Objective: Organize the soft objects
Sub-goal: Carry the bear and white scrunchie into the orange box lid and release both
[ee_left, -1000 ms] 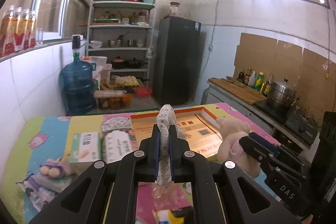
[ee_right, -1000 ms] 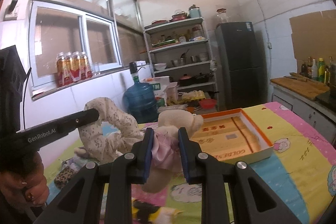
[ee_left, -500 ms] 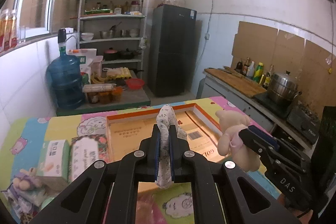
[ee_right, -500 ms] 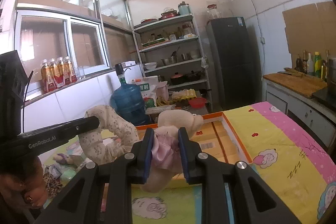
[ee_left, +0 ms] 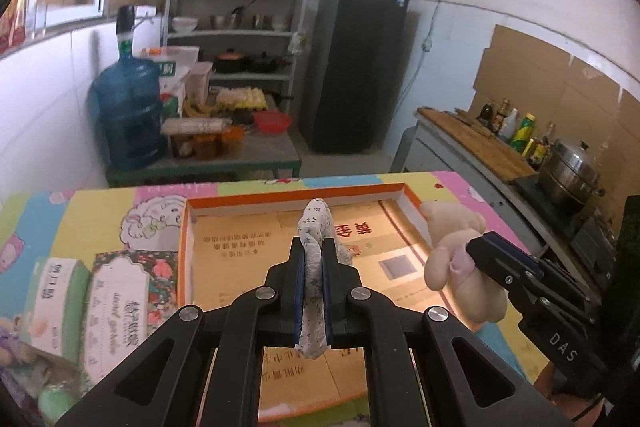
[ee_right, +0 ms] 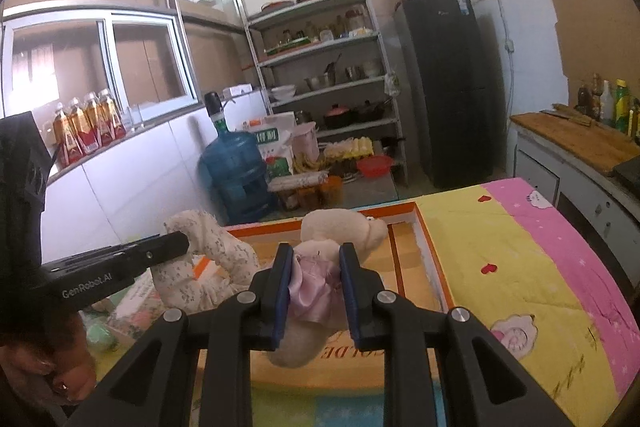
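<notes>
Table cover (ee_left: 100, 211): soft quilted cloth in pastel patches of yellow, pink, green and blue, printed with cartoon sheep and small hearts; it lies flat over the whole table.
Cardboard tray (ee_left: 248, 239): a wide, shallow box lid, brown board inside with printed characters, a white inner wall and an orange rim; it sits in the middle of the cloth, under both grippers.
Tissue packs (ee_left: 116, 311): two soft rectangular packets, one green and white, one floral, lying side by side on the cloth just left of the tray.
Teddy bear (ee_right: 340, 227): pale cream plush, rounded head and stubby limbs, with a shiny pink satin skirt at the waist; it hangs above the tray's right half.
Right gripper (ee_right: 314, 291): black plastic arms with blue pads, closed tight on the bear's skirted middle, so that the head sticks out past the fingertips and the legs droop below.
Floral fabric toy (ee_left: 316, 247): a limp, stuffed cloth shape, off-white with tiny dark sprigs, curved like a sausage; it hangs above the tray's middle.
Left gripper (ee_left: 314, 279): same black arms and blue pads, pinched nearly together on a thin fold of the floral toy, which pokes up beyond the tips and dangles beneath.
Hand (ee_right: 60, 359): a person's fingers wrapped around the left gripper's handle, nails painted dark.
</notes>
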Action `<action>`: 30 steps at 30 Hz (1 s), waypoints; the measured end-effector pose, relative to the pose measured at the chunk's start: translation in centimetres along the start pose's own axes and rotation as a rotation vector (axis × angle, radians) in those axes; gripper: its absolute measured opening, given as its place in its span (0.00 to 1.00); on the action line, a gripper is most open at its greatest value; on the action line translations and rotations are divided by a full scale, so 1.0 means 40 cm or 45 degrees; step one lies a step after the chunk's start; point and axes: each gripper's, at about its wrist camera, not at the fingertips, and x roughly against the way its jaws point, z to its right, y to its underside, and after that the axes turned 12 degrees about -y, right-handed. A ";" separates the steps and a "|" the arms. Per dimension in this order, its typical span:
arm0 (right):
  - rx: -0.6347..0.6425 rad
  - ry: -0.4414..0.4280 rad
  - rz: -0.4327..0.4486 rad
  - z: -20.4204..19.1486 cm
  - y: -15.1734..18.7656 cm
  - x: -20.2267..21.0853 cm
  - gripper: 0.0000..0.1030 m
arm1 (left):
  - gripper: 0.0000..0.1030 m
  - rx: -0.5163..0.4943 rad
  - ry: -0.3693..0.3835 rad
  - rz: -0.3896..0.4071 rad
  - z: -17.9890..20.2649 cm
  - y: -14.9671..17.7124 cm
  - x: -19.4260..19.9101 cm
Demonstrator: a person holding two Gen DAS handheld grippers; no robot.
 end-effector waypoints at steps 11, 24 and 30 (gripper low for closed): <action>-0.054 -0.022 -0.128 0.055 0.008 -0.120 0.23 | 0.07 0.028 -0.033 -0.119 -0.007 0.001 -0.131; -0.076 0.016 -0.229 0.083 0.037 -0.171 0.24 | 0.08 0.038 -0.094 -0.235 -0.018 0.026 -0.218; -0.093 0.012 -0.263 0.092 0.042 -0.187 0.28 | 0.27 0.046 -0.091 -0.241 -0.018 0.023 -0.220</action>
